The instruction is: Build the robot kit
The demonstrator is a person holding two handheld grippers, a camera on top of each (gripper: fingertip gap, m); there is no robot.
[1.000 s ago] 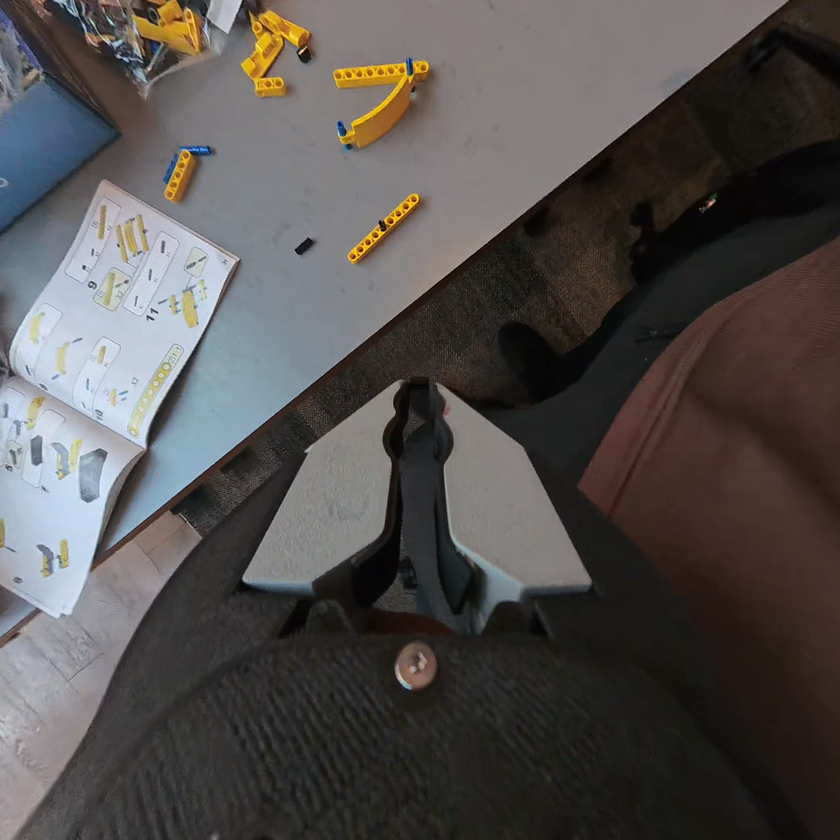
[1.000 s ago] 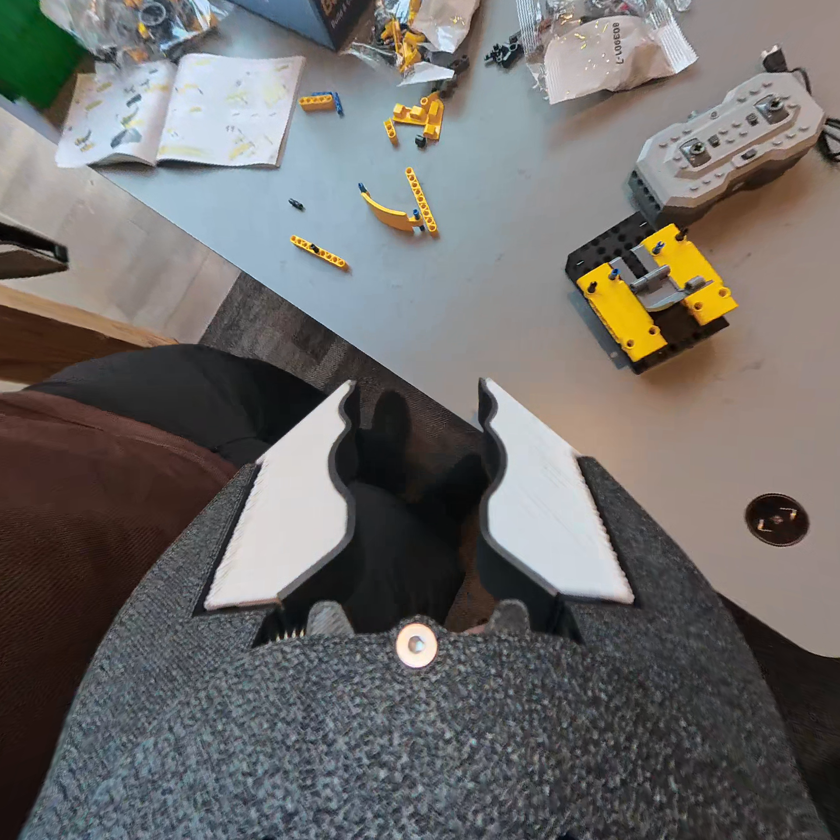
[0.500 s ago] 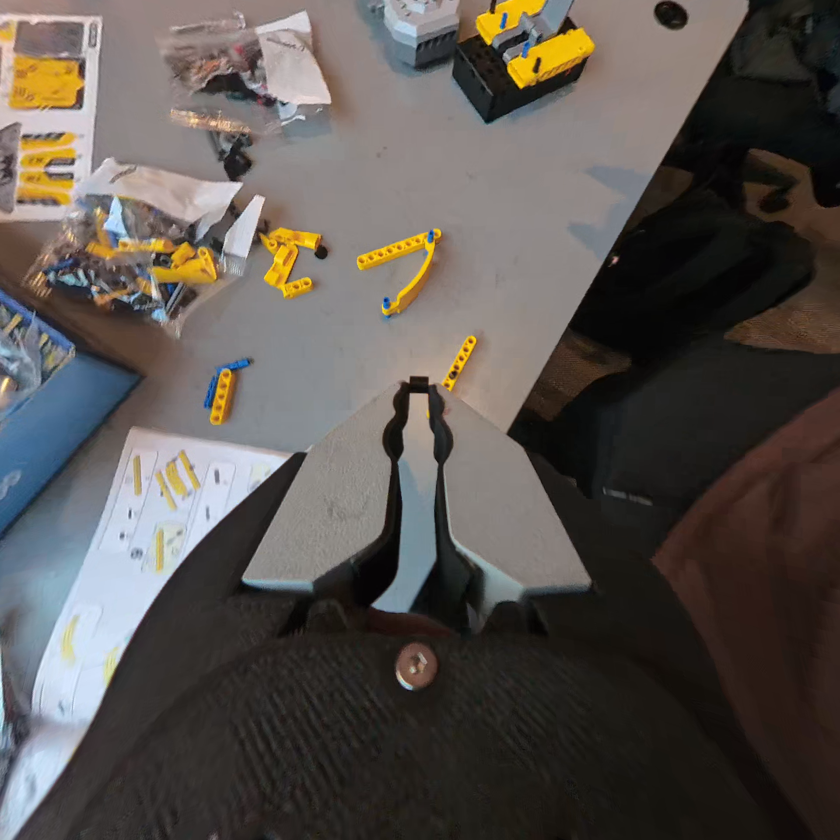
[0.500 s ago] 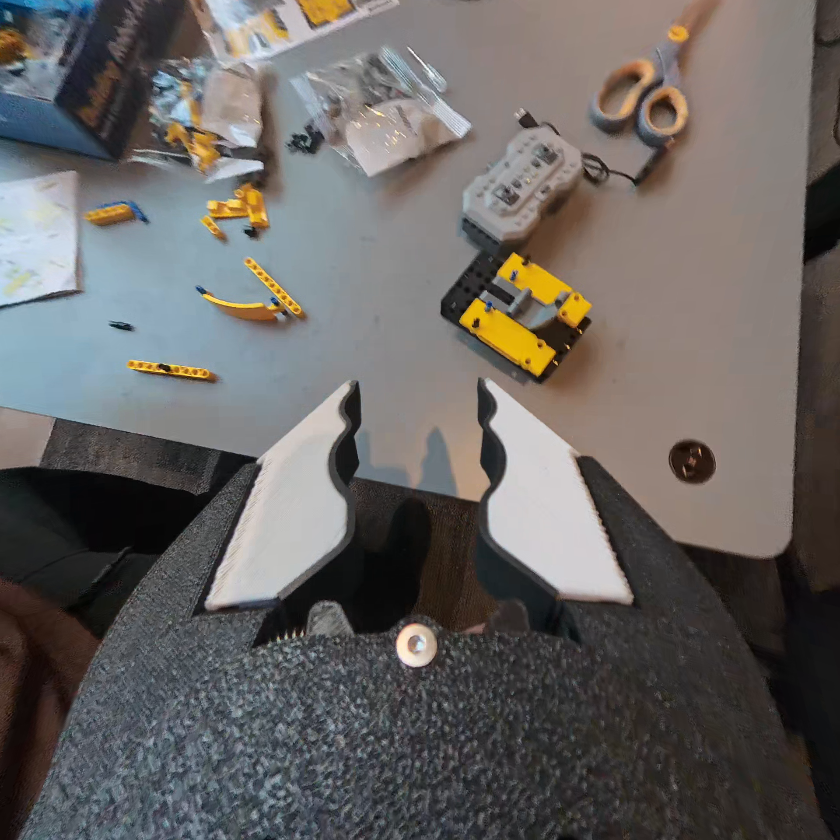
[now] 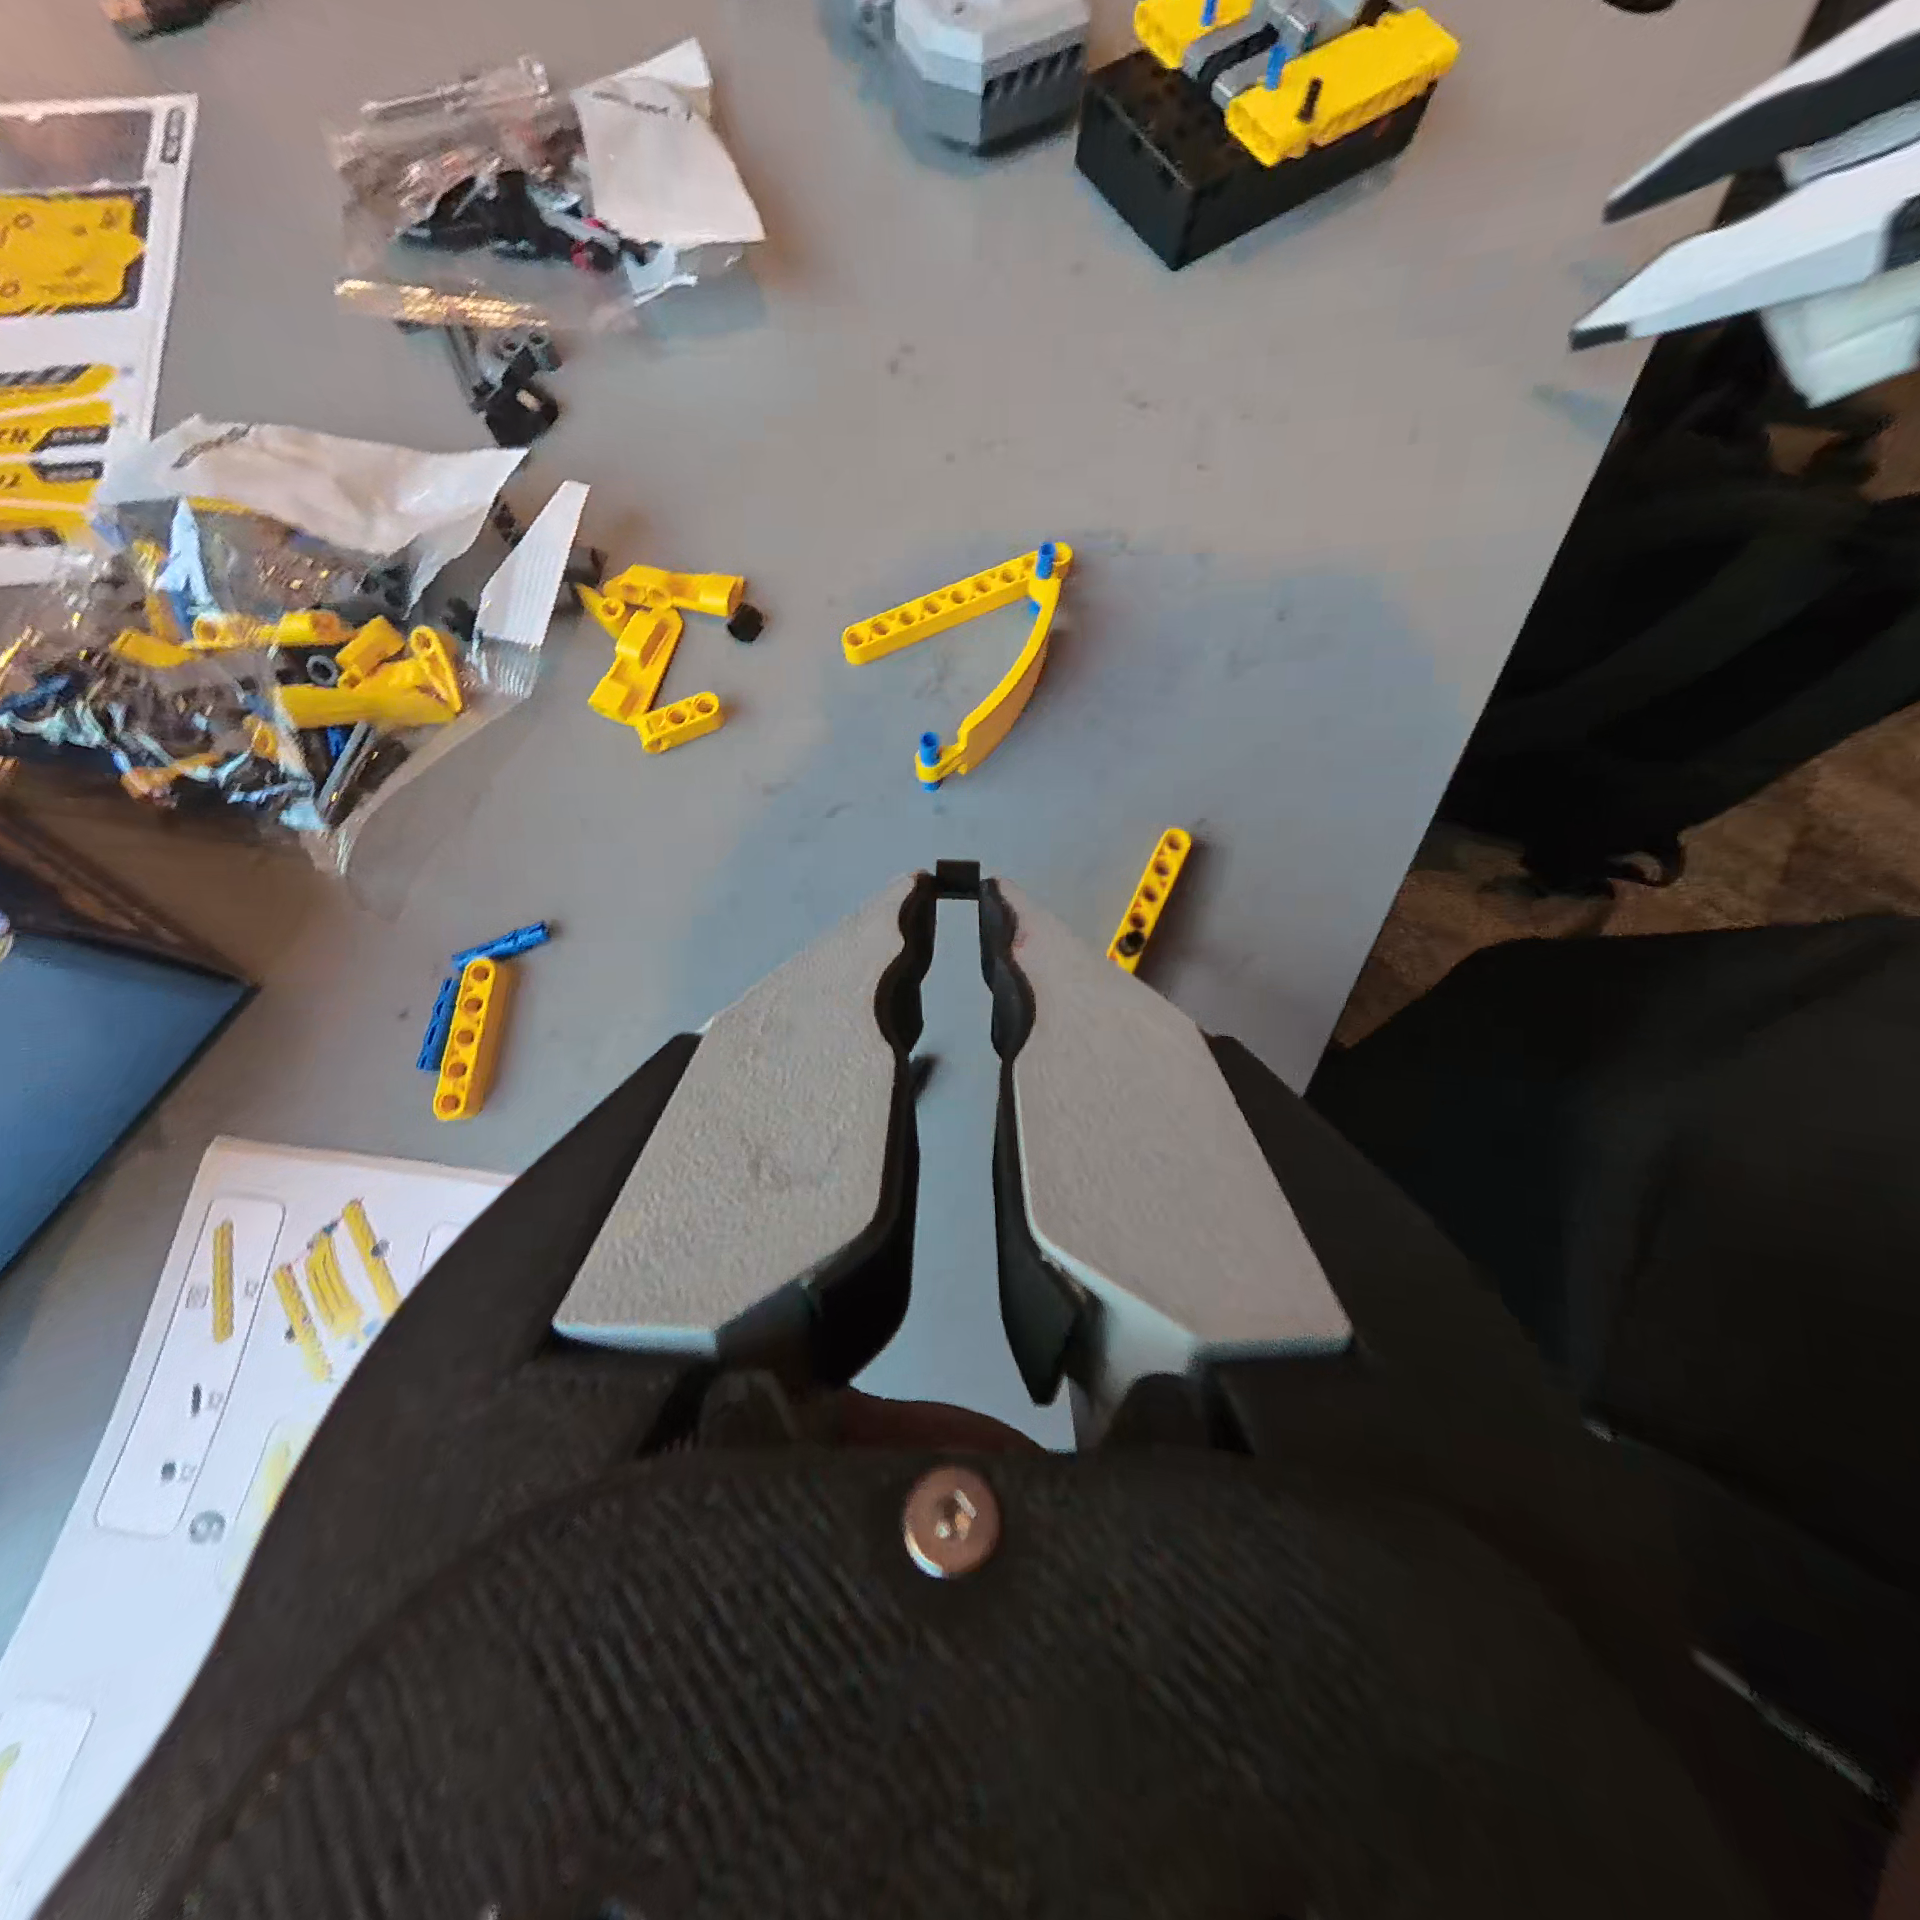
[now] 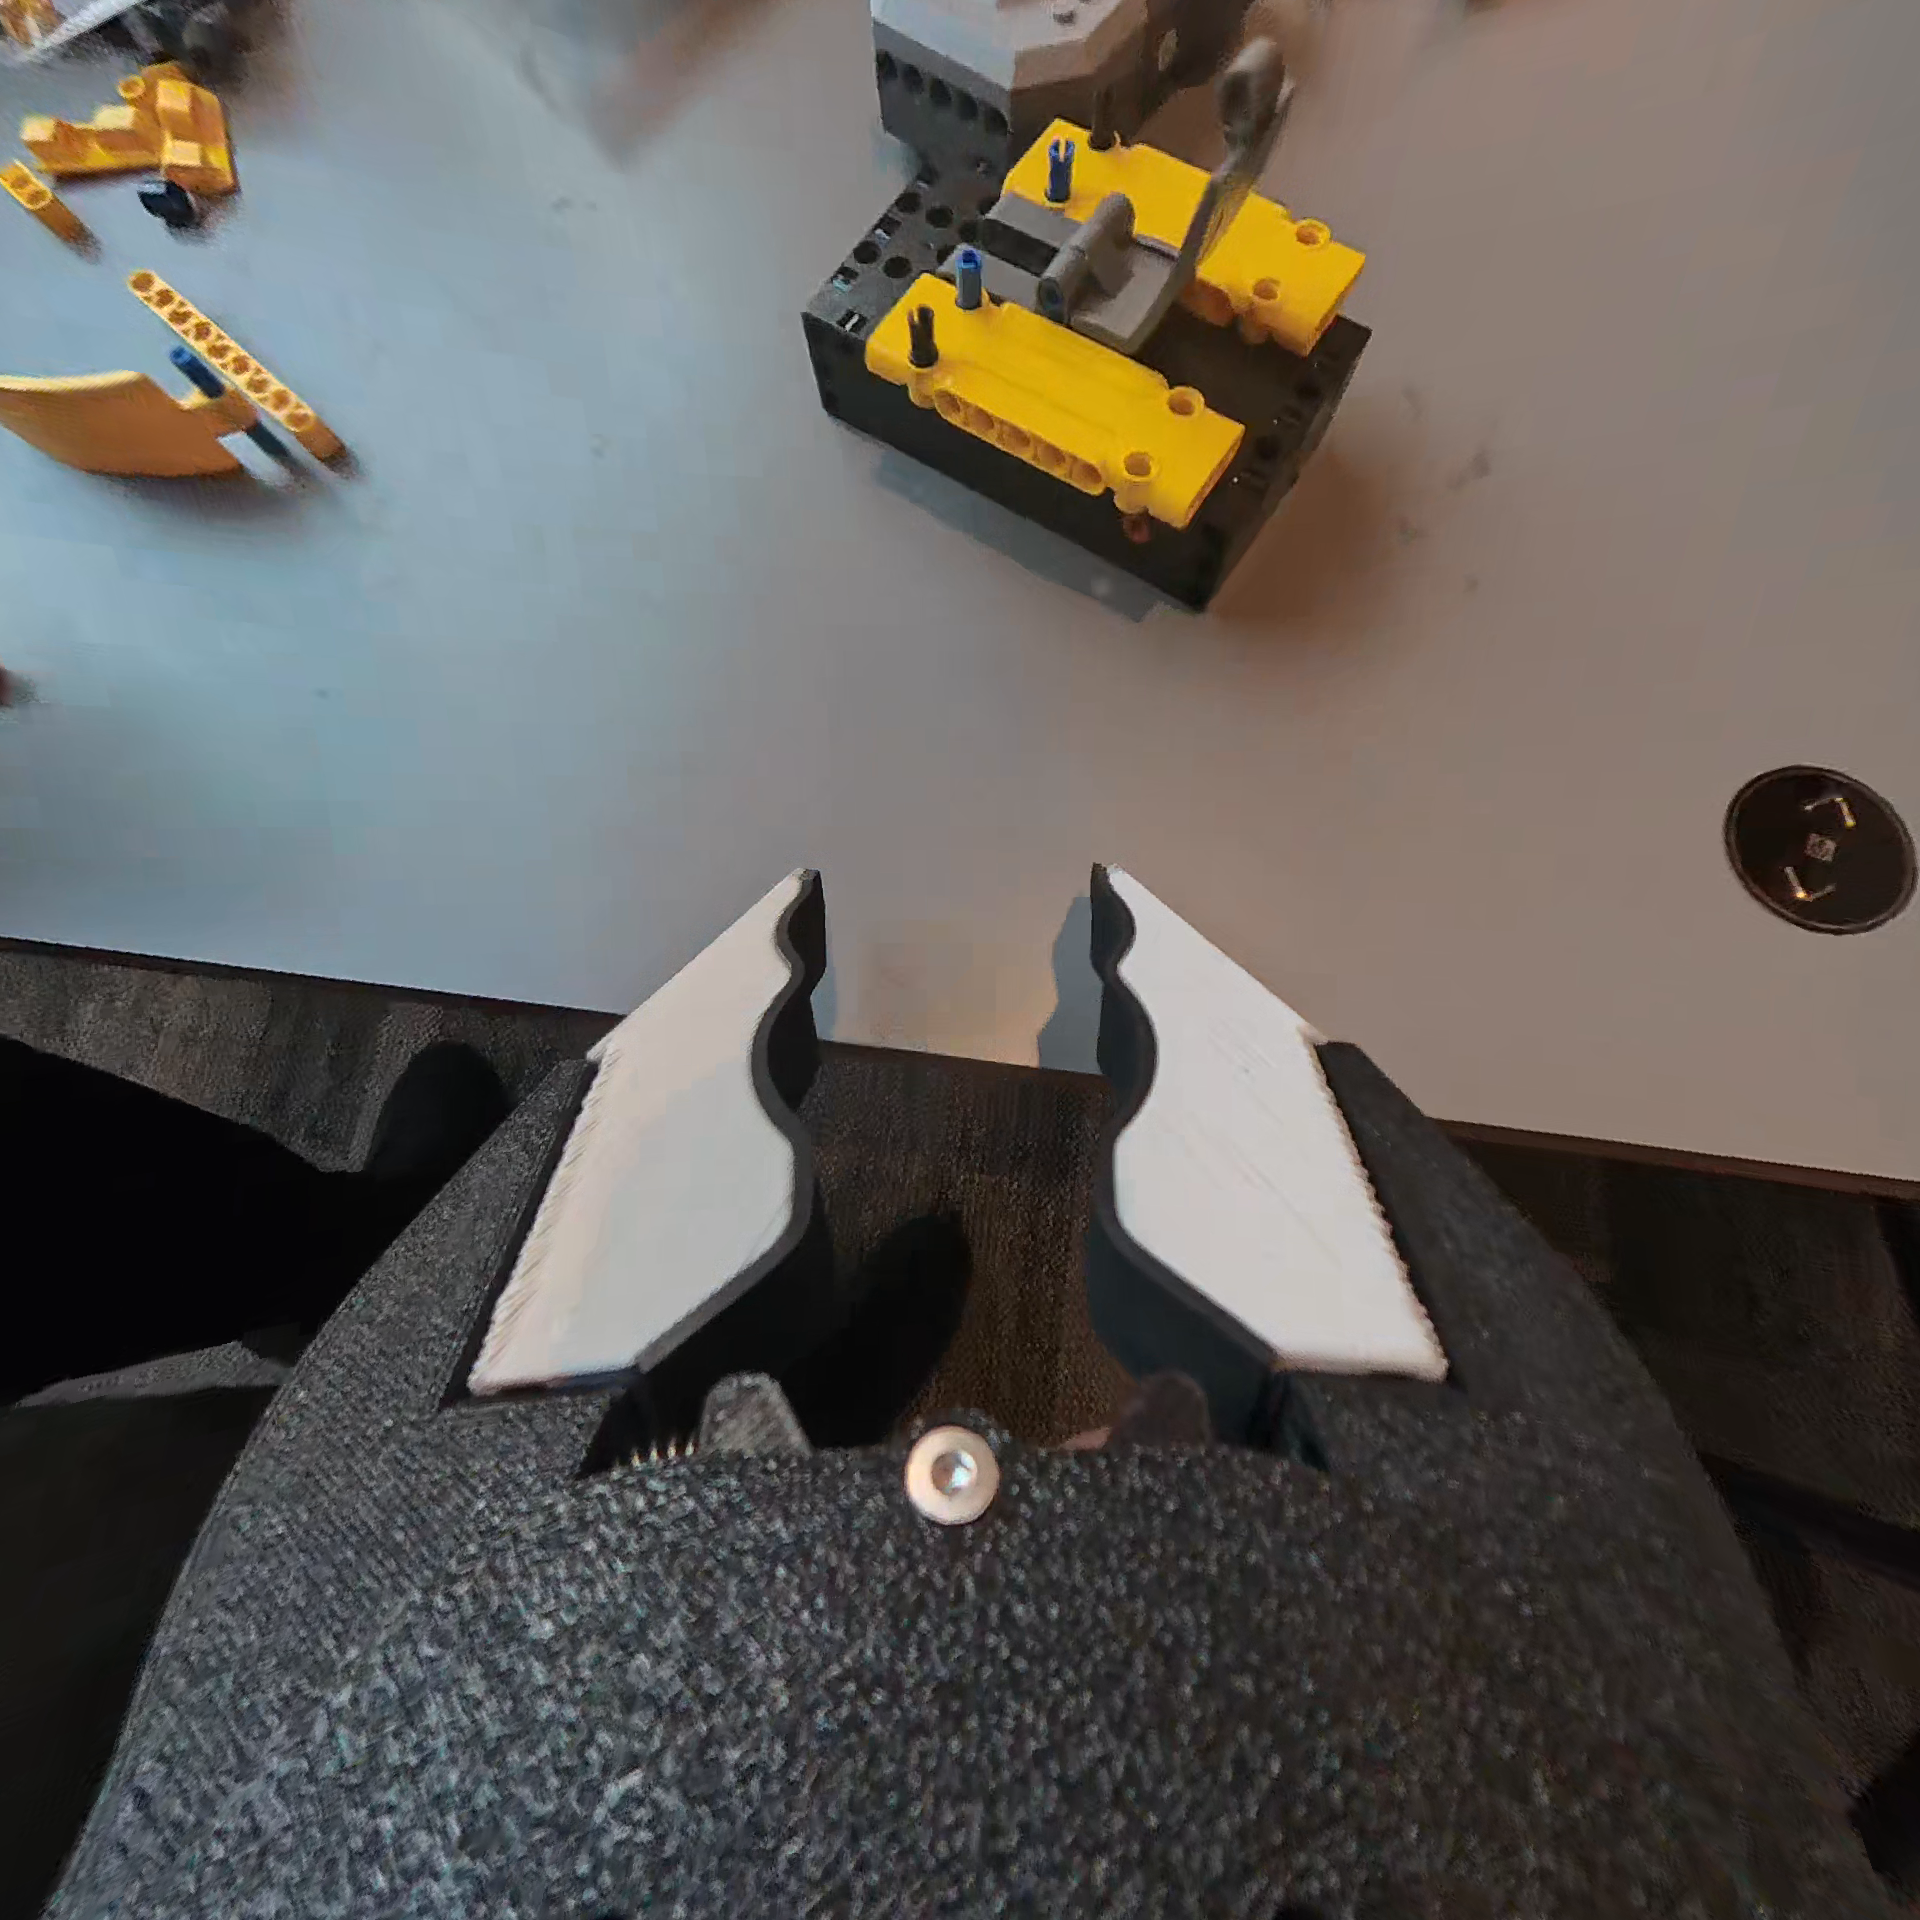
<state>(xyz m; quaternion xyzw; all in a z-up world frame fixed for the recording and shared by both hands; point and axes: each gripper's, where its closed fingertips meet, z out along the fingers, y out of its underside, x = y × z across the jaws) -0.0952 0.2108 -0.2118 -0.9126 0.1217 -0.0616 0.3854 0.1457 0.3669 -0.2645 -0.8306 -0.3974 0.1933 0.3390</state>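
Observation:
My left gripper [image 5: 956, 889] is shut on a small black piece [image 5: 956, 873] pinched at its very tips, low over the grey table [image 5: 1226, 436]. A short yellow beam [image 5: 1151, 899] lies just to its right. A curved yellow panel joined to a long yellow beam [image 5: 977, 655] lies ahead. My right gripper [image 6: 956, 896] is open and empty above the table's near edge. It faces a black and yellow block assembly [image 6: 1081, 395] with a grey lever and blue pins. The right gripper also shows at the top right of the left wrist view [image 5: 1766, 208].
A grey battery box [image 5: 987, 62] stands behind the assembly [image 5: 1278, 114]. Torn bags of parts [image 5: 260, 644] [image 5: 551, 187], loose yellow pieces [image 5: 655, 655], a yellow beam with blue pins [image 5: 470, 1023], an open manual [image 5: 260, 1330] and a blue box [image 5: 83, 1070] lie left. A round black cap [image 6: 1818, 847] sits right. About 30 cm separates my left fingertips from my right.
Both grippers moved forward from beyond the table's edge to over it. The left swung towards the loose yellow parts. The right came much closer to the black and yellow assembly.

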